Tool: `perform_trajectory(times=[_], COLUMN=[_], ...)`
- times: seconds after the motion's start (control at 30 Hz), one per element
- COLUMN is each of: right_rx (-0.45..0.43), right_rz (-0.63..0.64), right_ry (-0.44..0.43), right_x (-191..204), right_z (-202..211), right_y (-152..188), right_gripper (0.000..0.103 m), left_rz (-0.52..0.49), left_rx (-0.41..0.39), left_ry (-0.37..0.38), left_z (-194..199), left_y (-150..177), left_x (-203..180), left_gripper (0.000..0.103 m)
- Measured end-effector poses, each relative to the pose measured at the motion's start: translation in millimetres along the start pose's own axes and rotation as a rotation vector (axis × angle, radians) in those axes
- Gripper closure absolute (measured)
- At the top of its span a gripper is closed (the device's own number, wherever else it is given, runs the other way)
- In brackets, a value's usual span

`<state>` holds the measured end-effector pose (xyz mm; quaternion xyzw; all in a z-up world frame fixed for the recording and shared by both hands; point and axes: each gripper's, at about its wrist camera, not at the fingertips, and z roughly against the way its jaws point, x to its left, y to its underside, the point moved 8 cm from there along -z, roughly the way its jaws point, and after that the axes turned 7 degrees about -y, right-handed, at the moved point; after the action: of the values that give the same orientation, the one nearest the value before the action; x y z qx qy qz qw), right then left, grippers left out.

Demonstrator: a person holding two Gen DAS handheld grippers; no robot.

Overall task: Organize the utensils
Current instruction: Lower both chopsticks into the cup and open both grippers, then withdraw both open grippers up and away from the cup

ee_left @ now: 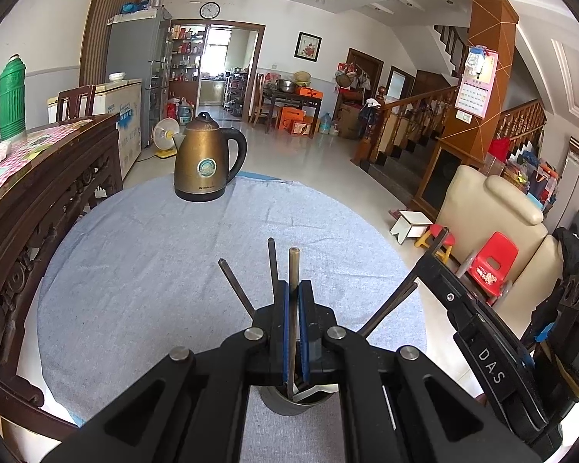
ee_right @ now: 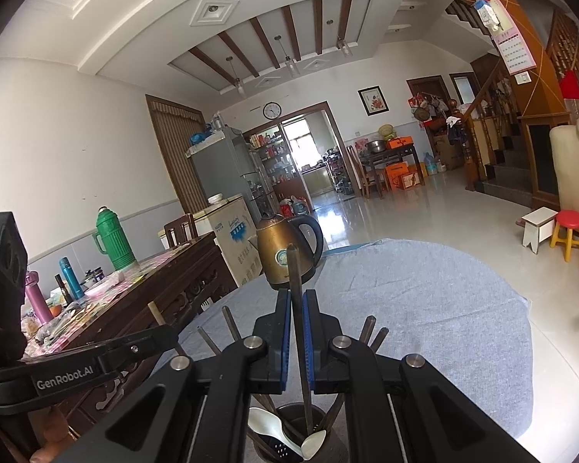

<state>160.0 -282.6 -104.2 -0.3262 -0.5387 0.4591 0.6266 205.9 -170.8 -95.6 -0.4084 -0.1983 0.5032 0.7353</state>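
A metal utensil cup [ee_left: 295,401] stands on the blue-grey cloth [ee_left: 154,270] below both grippers; it also shows in the right wrist view [ee_right: 328,443]. My left gripper [ee_left: 293,308] is shut on a tan chopstick [ee_left: 294,270] whose lower end is in the cup. My right gripper [ee_right: 298,308] is shut on a dark chopstick [ee_right: 294,270] that also stands in the cup. Several other dark chopsticks [ee_left: 233,285] lean out of the cup. White spoons [ee_right: 266,426] lie in it.
A bronze electric kettle [ee_left: 206,162] stands at the far edge of the cloth. A carved dark wood table [ee_left: 38,193] with a green thermos [ee_left: 9,96] and bottles is at the left. A cream sofa [ee_left: 494,216] and red stools are at the right.
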Motion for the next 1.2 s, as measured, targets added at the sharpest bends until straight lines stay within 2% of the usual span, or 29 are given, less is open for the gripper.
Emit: perform_trajectory(times=[0.17, 0.3, 0.37, 0.43, 0.5, 0.6, 0.67, 0.77, 0.9, 0.97, 1.1, 1.2], right_rx=[0.02, 0.114, 0.129, 0.1, 0.083, 0.046, 0.033, 0.032, 0.053, 0.063, 0.079, 0.086], right_rz=[-0.007, -0.043, -0.095, -0.116, -0.119, -0.119, -0.112, -0.102, -0.085, -0.075, -0.045, -0.014], right_ry=[0.002, 0.006, -0.012, -0.013, -0.008, 0.009, 0.023, 0.033, 0.045, 0.051, 0.053, 0.06], right_x=[0.3, -4.8, -11.1, -16.6, -19.7, -24.0, -25.2, -25.2, -22.7, -20.8, -11.8, -4.0], right_z=[-1.7, -13.2, -12.7, -5.8, -0.1, 12.4, 21.1, 29.6, 40.2, 46.1, 60.3, 72.6], right_y=[4.9, 15.6, 17.7, 14.7, 12.0, 7.0, 5.9, 4.9, 9.4, 11.3, 14.3, 15.8], right_gripper=[0.096, 0.092, 0.085, 0.083, 0.075, 0.063, 0.05, 0.049, 0.048, 0.045, 0.042, 0.038], left_rz=[-0.001, -0.012, -0.014, -0.015, -0.031, -0.077, -0.103, -0.131, -0.163, -0.177, -0.202, -0.215], left_rx=[0.01, 0.052, 0.068, 0.066, 0.039, 0.008, -0.014, -0.04, -0.088, -0.118, -0.164, -0.197], left_ry=[-0.007, -0.055, -0.087, -0.113, -0.158, -0.226, -0.275, -0.331, -0.388, -0.414, -0.448, -0.465], left_z=[-1.3, -9.5, -11.4, -9.1, -2.8, 5.4, 12.4, 23.6, 44.5, 58.0, 80.8, 100.6], left_y=[1.7, 7.1, 10.6, 14.0, 15.7, 18.2, 20.3, 23.0, 25.2, 26.0, 24.1, 24.7], left_x=[0.5, 5.6, 11.0, 14.9, 18.6, 21.1, 23.1, 24.6, 22.6, 20.2, 16.1, 11.9], left_gripper=[0.098, 0.096, 0.085, 0.05, 0.042, 0.039, 0.035, 0.034, 0.025, 0.023, 0.022, 0.016])
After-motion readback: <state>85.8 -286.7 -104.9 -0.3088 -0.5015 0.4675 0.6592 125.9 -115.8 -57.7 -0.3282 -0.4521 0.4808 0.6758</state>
